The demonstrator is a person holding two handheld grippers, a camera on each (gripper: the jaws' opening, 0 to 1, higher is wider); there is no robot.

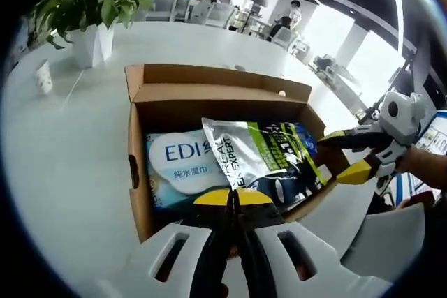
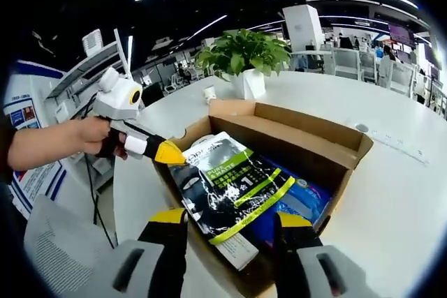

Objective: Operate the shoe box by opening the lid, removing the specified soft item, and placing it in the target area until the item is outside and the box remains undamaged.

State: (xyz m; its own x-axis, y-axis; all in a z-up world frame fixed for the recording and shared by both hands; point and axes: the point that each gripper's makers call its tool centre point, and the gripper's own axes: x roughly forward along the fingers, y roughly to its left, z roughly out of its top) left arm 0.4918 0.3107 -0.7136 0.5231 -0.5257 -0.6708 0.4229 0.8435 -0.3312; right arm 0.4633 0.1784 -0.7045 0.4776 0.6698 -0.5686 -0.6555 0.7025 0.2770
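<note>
Open cardboard shoe box (image 1: 209, 95) sits on a white table (image 1: 63, 165), lid flaps folded back. Left gripper (image 1: 234, 197) in its own view: yellow tips pressed together at the near box wall, right at the lower edge of the silver-green soft pouch (image 1: 258, 155); cannot tell if the pouch edge is actually pinched between them. Pouch lies tilted inside the box, just ahead of the left tips, overlapping a blue-white wet wipes pack (image 1: 178, 162) that lies ahead and to the left of those tips. Right gripper (image 1: 353, 155) comes into the left gripper view from the right, held by a hand (image 1: 426, 165), its yellow tips apart around the box's right wall.

Right gripper view: right gripper (image 2: 230, 218) jaws spread wide, one on each side of the near box corner, with the pouch (image 2: 227, 190) lying between and just ahead of them, not touching either jaw as far as visible. Shoe box (image 2: 314, 137) stretches away ahead of the jaws. Left gripper (image 2: 171, 153) enters from the left, held by a hand (image 2: 91, 137), its yellow tip touching the box's left edge by the pouch's top corner.

Potted plant (image 2: 244, 57) in a white pot stands on the table beyond the box, well ahead of the right jaws. Small paper cup (image 1: 43, 78) far ahead-left of the left gripper. Office desks and chairs behind.
</note>
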